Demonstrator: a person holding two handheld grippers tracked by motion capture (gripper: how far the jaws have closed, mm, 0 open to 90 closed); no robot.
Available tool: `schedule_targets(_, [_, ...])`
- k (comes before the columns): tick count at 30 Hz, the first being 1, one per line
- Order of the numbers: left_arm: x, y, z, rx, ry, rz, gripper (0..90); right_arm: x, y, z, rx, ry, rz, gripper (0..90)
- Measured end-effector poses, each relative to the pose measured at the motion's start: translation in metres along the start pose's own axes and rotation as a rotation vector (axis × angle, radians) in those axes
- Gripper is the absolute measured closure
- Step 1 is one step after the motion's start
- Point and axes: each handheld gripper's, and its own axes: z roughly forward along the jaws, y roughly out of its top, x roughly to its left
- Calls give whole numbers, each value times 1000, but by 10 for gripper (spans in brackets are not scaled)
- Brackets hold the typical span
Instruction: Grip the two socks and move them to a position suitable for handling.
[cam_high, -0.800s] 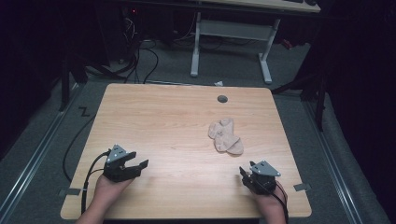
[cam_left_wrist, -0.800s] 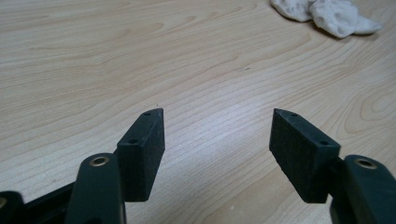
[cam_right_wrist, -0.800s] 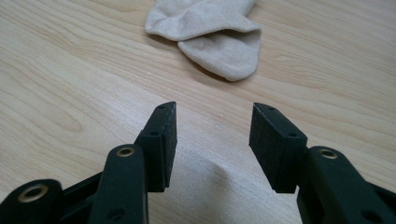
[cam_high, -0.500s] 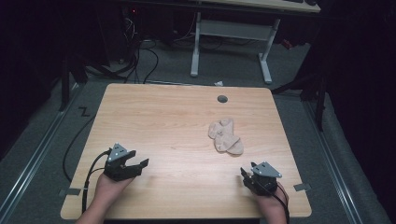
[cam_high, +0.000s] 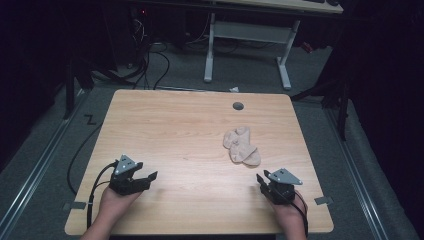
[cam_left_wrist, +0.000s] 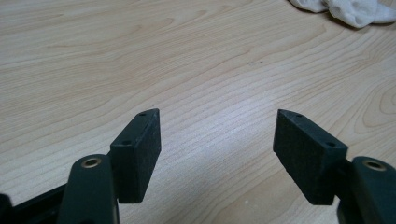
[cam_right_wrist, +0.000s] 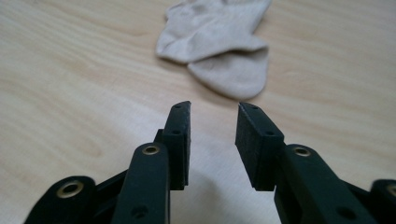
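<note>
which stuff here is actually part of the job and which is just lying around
Part of the job:
socks
left gripper, open
right gripper, open, nearest the socks

Just lying about:
grey cable hole in the table
white desk frame behind

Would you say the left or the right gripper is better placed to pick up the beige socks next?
Probably the right gripper: the socks lie just ahead of its open, empty jaws, on its side of the table. The left gripper, also open and empty, sits farther across the wood.

Socks (cam_high: 242, 146) on desk (cam_high: 170, 125), right of centre. Hole (cam_high: 238, 106) behind socks, nr far edge. Left gripper (cam_high: 145, 177) nr front-left corner; right gripper (cam_high: 260, 181) nr front-right corner.
</note>
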Motion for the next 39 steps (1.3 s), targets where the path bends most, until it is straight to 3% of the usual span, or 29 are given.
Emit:
schedule_targets(1, [1, 0, 0, 1, 1, 4, 327, -4, 4, 2, 3, -2, 11, 705])
schedule_targets(2, [2, 0, 1, 0, 0, 0, 327, -12, 13, 8, 9, 19, 75, 769])
schedule_targets(5, [2, 0, 1, 3, -3, -5, 327, -17, 19, 16, 17, 18, 90, 825])
schedule_targets(6, [2, 0, 1, 5, -6, 4, 328, -22, 24, 28, 32, 43, 133, 877])
schedule_targets(10, [1, 0, 1, 5, -3, 16, 332, -25, 33, 45, 58, 53, 152, 900])
schedule_targets(20, [0, 0, -1, 9, -23, 3, 361, -21, 52, 74, 138, 25, 78, 900])
schedule_targets(26, [0, 0, 0, 9, -30, 3, 375, -22, 44, 84, 179, 25, 104, 900])
schedule_targets(34, [0, 0, -1, 13, -32, 11, 392, -13, 37, 82, 184, 57, 102, 900])
schedule_targets(39, [-3, 0, 0, 12, -34, 22, 391, 0, 32, 74, 171, 79, 74, 899])
